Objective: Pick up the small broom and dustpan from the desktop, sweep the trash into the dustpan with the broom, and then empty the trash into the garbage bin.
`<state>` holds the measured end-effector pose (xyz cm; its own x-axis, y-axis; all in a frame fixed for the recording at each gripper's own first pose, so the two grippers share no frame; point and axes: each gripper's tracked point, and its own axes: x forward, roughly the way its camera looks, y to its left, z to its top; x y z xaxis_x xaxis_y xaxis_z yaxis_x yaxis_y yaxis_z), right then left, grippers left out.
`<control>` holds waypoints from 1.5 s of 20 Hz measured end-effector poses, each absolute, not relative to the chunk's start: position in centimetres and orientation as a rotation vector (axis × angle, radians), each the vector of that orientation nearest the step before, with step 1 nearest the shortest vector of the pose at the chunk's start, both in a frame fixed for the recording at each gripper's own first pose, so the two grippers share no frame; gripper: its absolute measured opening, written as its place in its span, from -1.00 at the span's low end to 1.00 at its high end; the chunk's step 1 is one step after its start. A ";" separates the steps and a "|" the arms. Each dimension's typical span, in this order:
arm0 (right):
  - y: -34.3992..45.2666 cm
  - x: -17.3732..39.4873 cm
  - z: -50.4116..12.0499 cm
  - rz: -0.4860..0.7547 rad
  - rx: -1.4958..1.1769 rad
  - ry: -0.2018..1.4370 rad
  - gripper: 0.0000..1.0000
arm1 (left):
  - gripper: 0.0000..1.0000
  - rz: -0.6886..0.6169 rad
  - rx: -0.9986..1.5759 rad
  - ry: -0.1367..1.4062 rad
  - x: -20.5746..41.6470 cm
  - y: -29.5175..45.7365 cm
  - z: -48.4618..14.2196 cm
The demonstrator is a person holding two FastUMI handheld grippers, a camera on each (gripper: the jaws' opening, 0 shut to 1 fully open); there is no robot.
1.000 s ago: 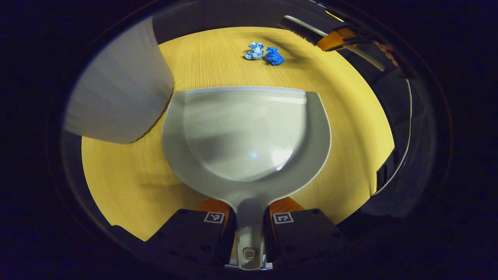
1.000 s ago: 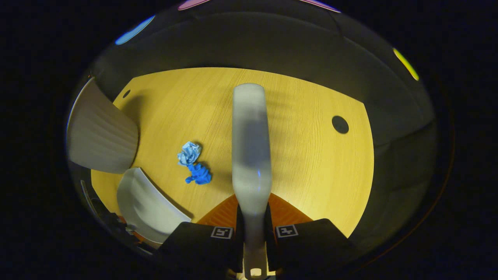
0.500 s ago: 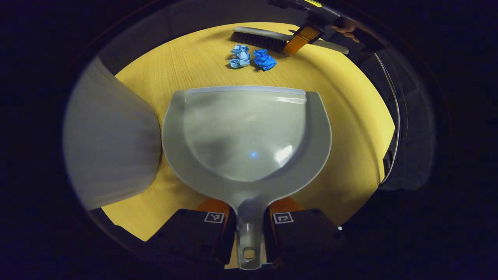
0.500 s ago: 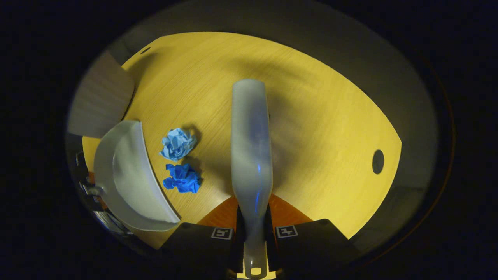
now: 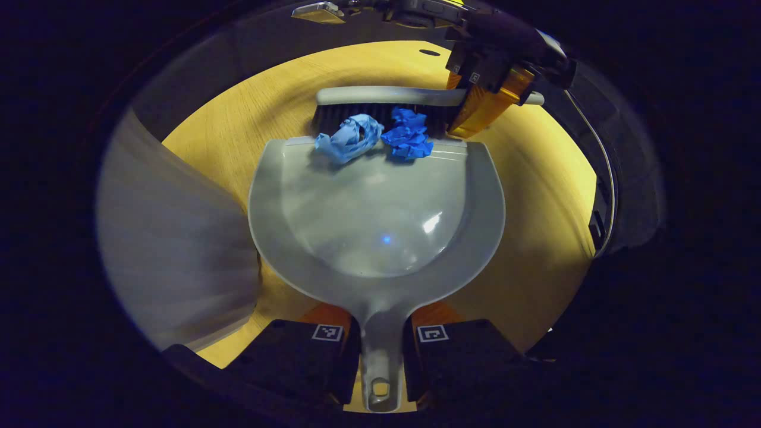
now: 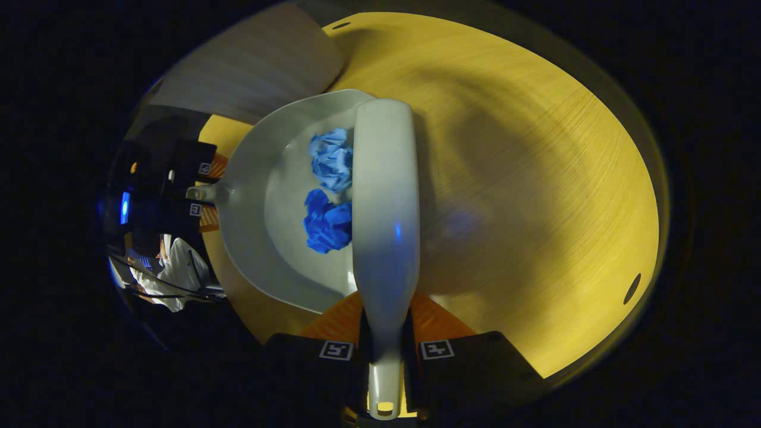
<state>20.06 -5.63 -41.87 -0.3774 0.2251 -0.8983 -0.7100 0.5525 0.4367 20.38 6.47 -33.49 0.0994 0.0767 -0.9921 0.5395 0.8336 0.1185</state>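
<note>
Now broom (image 5: 380,104) against dustpan (image 5: 380,226) lip, both paper wads (image 5: 380,137) pushed from desktop (image 5: 535,196) onto pan, left gripper (image 5: 380,342) clamping dustpan handle, right gripper (image 6: 385,351) clamping broom handle.

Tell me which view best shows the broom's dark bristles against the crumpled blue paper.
The left gripper view: the grey broom's dark bristles stand behind both crumpled blue paper wads at the grey plastic dustpan lip. The right gripper view looks down on the broom's back, hiding the bristles.
</note>
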 end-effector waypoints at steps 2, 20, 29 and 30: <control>-5.7 20.5 -40.7 1.029 -0.357 1.662 -0.48 | -0.42 -0.377 0.526 1.423 20.4 6.5 -33.9; -17.0 31.5 -40.5 0.619 -0.005 1.377 -0.48 | -0.42 -0.318 0.433 1.176 22.3 5.3 -27.2; -16.8 30.7 -39.2 0.602 0.200 1.337 -0.48 | -0.42 0.136 0.558 1.277 26.9 12.0 -26.3; -16.8 30.8 -39.2 0.597 0.202 1.338 -0.48 | -0.42 0.174 0.595 1.321 27.5 11.7 -27.5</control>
